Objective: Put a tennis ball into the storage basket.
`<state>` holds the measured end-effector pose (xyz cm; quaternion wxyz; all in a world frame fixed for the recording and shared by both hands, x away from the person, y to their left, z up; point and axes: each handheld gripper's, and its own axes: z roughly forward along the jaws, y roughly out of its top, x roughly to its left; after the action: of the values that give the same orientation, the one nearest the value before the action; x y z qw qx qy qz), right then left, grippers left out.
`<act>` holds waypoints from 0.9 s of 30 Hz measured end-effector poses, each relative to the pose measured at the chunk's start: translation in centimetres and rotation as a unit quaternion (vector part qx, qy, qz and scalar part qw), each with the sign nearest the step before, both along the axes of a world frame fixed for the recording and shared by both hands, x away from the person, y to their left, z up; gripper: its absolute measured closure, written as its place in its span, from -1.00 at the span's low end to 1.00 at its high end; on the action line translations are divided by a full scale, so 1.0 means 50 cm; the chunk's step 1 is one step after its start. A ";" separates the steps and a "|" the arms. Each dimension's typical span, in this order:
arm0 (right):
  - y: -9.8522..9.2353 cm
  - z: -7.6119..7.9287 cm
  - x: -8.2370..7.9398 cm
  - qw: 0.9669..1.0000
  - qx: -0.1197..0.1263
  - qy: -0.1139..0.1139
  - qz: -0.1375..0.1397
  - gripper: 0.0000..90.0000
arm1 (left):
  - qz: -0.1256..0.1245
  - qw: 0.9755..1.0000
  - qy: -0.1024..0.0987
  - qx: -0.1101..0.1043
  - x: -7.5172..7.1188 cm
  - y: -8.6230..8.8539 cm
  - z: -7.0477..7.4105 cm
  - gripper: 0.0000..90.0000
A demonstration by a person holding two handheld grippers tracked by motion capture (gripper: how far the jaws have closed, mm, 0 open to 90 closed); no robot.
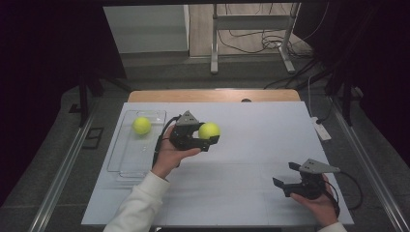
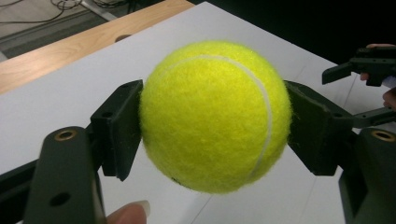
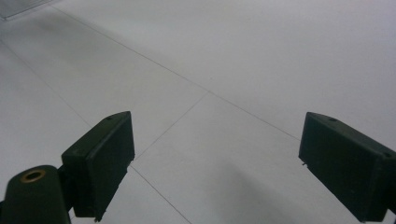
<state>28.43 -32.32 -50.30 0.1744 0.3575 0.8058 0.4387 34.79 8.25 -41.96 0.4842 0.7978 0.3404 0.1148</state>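
You have a tennis ball (image 2: pixel 215 116) clamped in your left gripper (image 1: pixel 209 137), and the sensible goal looks to be the clear tray (image 1: pixel 126 166) off to that gripper's left, where a second ball (image 1: pixel 141 125) already lies near the far end. To do this well, carry the held ball high enough to pass over the tray's near wall, bring it above a bare stretch of the tray floor closer to you than the ball already there, and lower it almost to the floor before you let go; a tennis ball dropped from any height will bounce and may hop out or knock its neighbour. Ease the jaws apart slowly so neither pad flicks the ball sideways. As for the grip itself: the left jaws are closed about as far as the ball allows, one pad (image 2: pixel 119 128) pressed into each side of the felt, roughly across its middle, with the ball clear of the white table (image 1: pixel 251 193) beneath. Your right gripper (image 1: pixel 285 176) sits well off to the side, low over the table, its jaws spread wide with nothing between them.
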 end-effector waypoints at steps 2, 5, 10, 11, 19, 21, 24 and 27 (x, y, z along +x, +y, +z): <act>0.000 0.000 0.000 1.000 0.000 0.000 0.000 -0.76 | 0.005 1.000 0.001 -0.002 0.001 0.005 0.001 -0.40; 0.000 0.000 0.000 1.000 0.001 0.000 0.000 -0.76 | 0.010 1.000 0.000 -0.003 0.003 0.013 0.003 -0.40; 0.000 0.000 0.000 1.000 0.001 0.000 0.001 -0.76 | 0.018 1.000 -0.001 -0.004 0.005 0.025 0.005 -0.40; 0.000 0.000 0.000 1.000 0.001 0.000 0.001 -0.76 | 0.022 1.000 -0.001 -0.005 0.006 0.029 0.005 -0.40; 0.000 0.000 0.000 1.000 0.001 -0.001 0.002 -0.76 | 0.040 0.999 -0.001 -0.006 0.015 0.052 0.003 -0.40; 0.001 0.000 0.000 1.000 0.001 -0.001 0.001 -0.76 | 0.042 0.999 0.001 -0.006 0.016 0.055 0.002 -0.40; 0.003 0.002 -0.001 1.000 0.002 -0.001 0.002 -0.76 | 0.049 0.999 0.003 -0.006 0.019 0.063 0.000 -0.40; 0.005 0.002 -0.003 1.000 0.000 -0.001 0.003 -0.76 | 0.057 0.998 0.002 -0.008 0.020 0.071 0.002 -0.40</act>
<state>28.30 -32.05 -50.17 0.1740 0.3545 0.8066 0.4399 35.80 11.81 -41.87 0.4828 0.7735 0.3867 0.1378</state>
